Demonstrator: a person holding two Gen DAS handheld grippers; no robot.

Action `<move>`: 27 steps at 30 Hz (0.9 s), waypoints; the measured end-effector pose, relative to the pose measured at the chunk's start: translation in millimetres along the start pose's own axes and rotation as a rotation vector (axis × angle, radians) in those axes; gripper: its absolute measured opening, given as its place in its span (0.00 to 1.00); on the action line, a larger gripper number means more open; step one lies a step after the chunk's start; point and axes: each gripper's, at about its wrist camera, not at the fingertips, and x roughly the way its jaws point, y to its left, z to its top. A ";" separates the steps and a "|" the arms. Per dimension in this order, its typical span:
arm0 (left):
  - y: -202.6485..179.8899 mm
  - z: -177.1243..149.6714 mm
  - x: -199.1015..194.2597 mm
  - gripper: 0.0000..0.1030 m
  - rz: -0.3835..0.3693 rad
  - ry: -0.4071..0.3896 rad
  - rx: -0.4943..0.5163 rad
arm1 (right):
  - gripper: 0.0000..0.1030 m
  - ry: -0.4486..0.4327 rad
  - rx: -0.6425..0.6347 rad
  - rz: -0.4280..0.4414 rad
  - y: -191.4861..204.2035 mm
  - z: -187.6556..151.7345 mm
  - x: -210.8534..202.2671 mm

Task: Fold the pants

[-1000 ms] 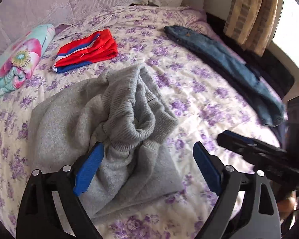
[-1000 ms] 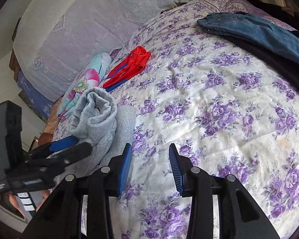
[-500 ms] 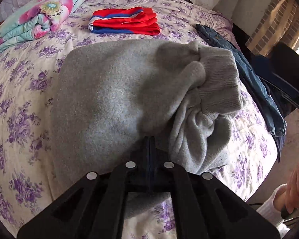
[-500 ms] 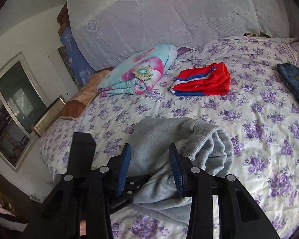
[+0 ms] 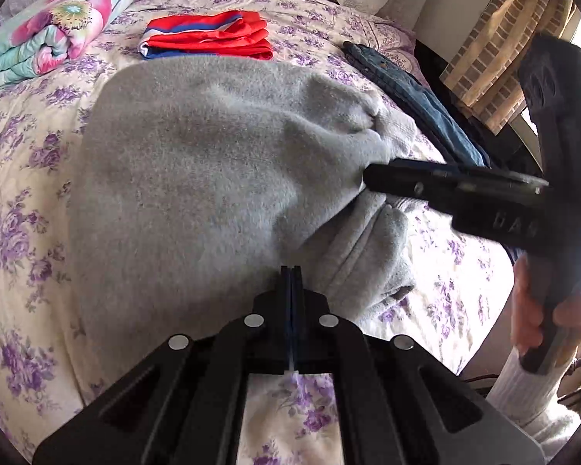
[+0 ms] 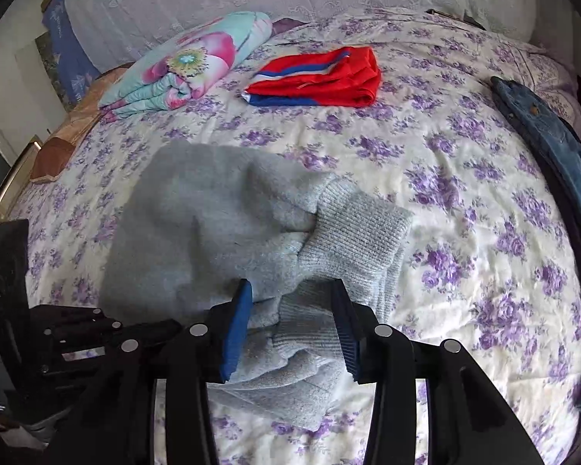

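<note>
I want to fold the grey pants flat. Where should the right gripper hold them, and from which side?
Probably the ribbed cuff of the grey pants, approached from the near bed edge. That thick band lies bunched nearest the right gripper, whose opening jaws already straddle the cloth. The left gripper pins the near edge.

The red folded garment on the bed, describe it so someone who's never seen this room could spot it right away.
On the floral bedspread, look toward the headboard, beyond the grey pants. The red folded garment lies beside a rolled flowered quilt. It is the only bright red item, with blue and white stripes.
</note>
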 end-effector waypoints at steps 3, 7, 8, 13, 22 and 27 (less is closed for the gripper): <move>17.2 -12.2 -30.0 0.00 -0.007 -0.034 -0.032 | 0.64 -0.046 -0.106 0.068 29.3 38.8 -21.2; 54.0 -20.4 -54.0 0.00 -0.046 -0.034 -0.140 | 0.67 0.021 -0.274 0.125 79.9 95.2 7.0; 60.4 -20.0 -56.3 0.00 -0.046 -0.033 -0.160 | 0.67 0.063 -0.284 0.136 88.4 107.7 23.4; 55.8 -16.6 -60.0 0.00 -0.064 -0.031 -0.152 | 0.63 0.217 -0.365 0.035 115.5 130.2 89.2; 35.1 -11.0 6.7 0.00 -0.090 0.072 -0.114 | 0.17 0.335 -0.397 -0.138 114.6 109.2 166.4; 46.4 -13.1 -8.1 0.00 -0.146 0.067 -0.157 | 0.20 0.301 -0.333 -0.071 106.4 110.2 154.7</move>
